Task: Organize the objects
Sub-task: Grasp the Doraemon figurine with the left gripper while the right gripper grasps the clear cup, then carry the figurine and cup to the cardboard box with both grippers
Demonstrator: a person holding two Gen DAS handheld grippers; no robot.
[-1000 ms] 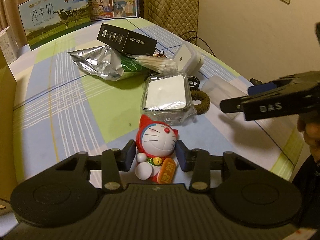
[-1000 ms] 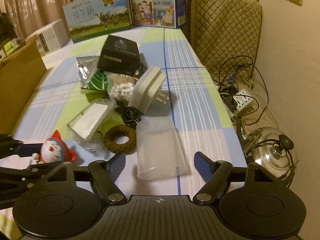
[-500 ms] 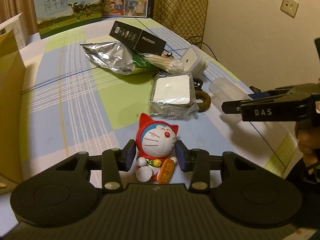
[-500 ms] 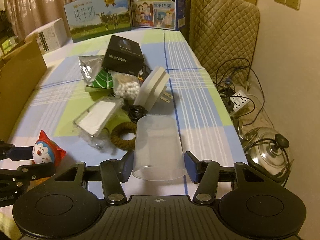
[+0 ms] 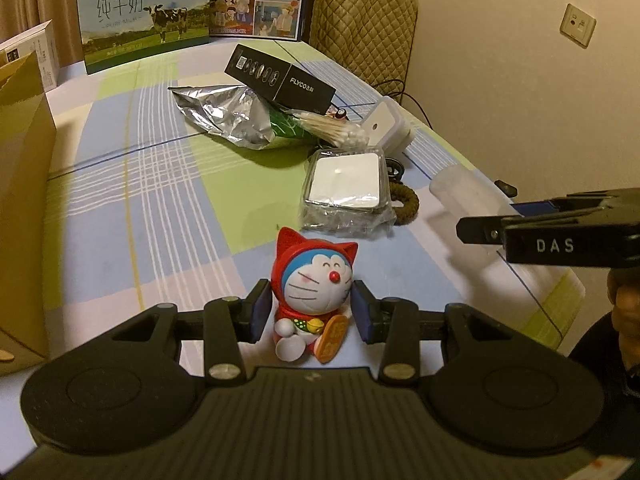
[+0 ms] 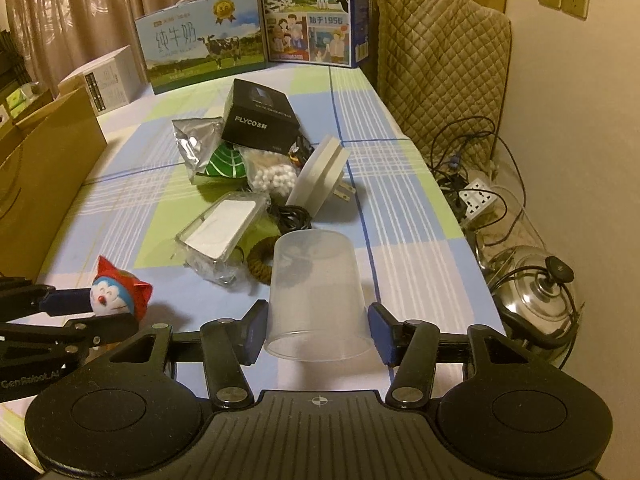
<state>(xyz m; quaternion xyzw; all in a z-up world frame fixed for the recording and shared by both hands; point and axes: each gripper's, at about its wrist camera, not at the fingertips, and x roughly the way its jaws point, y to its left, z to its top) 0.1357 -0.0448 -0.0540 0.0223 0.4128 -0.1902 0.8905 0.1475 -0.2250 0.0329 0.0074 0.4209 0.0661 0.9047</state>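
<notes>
A red-hooded Doraemon figurine (image 5: pixel 314 280) sits upright between the blue pads of my left gripper (image 5: pixel 308 312), which is shut on its sides just above the checked tablecloth. From the right wrist view the same figurine (image 6: pixel 120 296) shows at the left, inside my left gripper (image 6: pixel 114 314). My right gripper (image 6: pixel 318 328) is shut on a translucent plastic cup (image 6: pixel 316 280), held on its side with the open mouth toward the camera. The left wrist view shows that cup (image 5: pixel 460 188) ahead of the right gripper (image 5: pixel 472 226) at the right edge.
A pile lies mid-table: black FLYCO box (image 6: pixel 260 120), foil bag (image 5: pixel 224 112), cotton swabs (image 6: pixel 272 176), white plug adapter (image 6: pixel 320 176), wrapped white square (image 5: pixel 344 180), brown woven ring (image 6: pixel 260 260). A cardboard box (image 5: pixel 20 200) stands left, milk cartons (image 6: pixel 200 52) at the back, a kettle (image 6: pixel 536 292) right.
My right gripper closed from wide open onto the cup, which lay flat on the cloth, and tipped it up. My left gripper kept its hold on the figurine and rolled slightly.
</notes>
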